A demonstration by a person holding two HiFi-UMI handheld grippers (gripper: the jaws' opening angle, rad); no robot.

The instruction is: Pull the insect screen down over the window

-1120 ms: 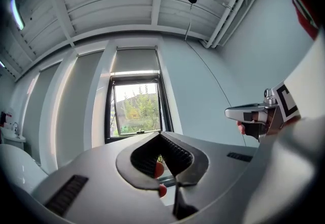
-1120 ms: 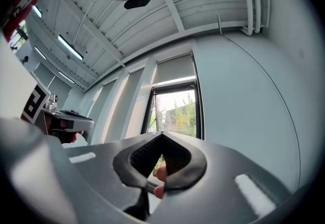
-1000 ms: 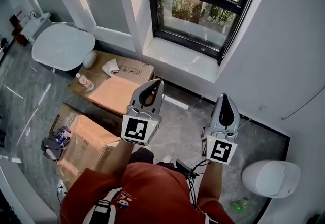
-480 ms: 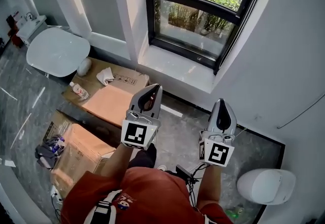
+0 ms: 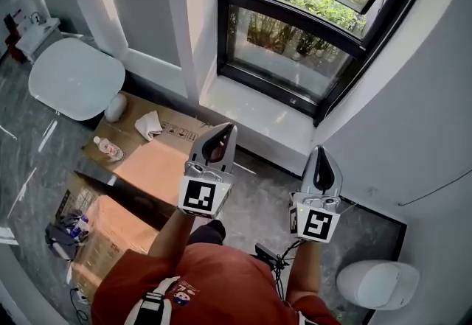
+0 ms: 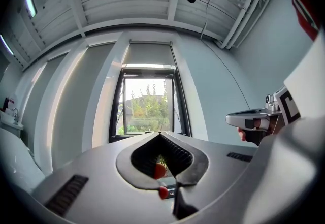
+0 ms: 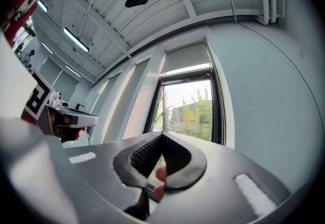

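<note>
Observe the window (image 5: 295, 43) first: larger and more central in the head view than a second ago, with more of the upper sash and the greenery in frame. Read this as an advance of the whole body toward the wall, not as a reach of the arms alone. Confirm against the sill (image 5: 254, 111), lower in the frame than before. Confirm also against the cardboard boxes (image 5: 147, 165) on the floor, slid down and back toward the body in the same view.

Locate the insect screen (image 6: 148, 54) in the left gripper view. Judged to be the grey panel at the top of the window recess, with its lower edge high above the glass and the pane below fully uncovered. Treat as not yet pulled and untouched by either hand.

Check the left gripper (image 5: 220, 130): closed tip to tip, nothing clamped, aimed slightly upward at the window. Check the right gripper (image 5: 322, 152): likewise closed and empty, beside the left, well apart from the frame.

Conclude approach stage only, with the task barely begun. Expect a raise of the arms to the panel's lower edge, and an opening of the jaws, before any grasp. Mind the boxes close on the left during the last steps forward.
</note>
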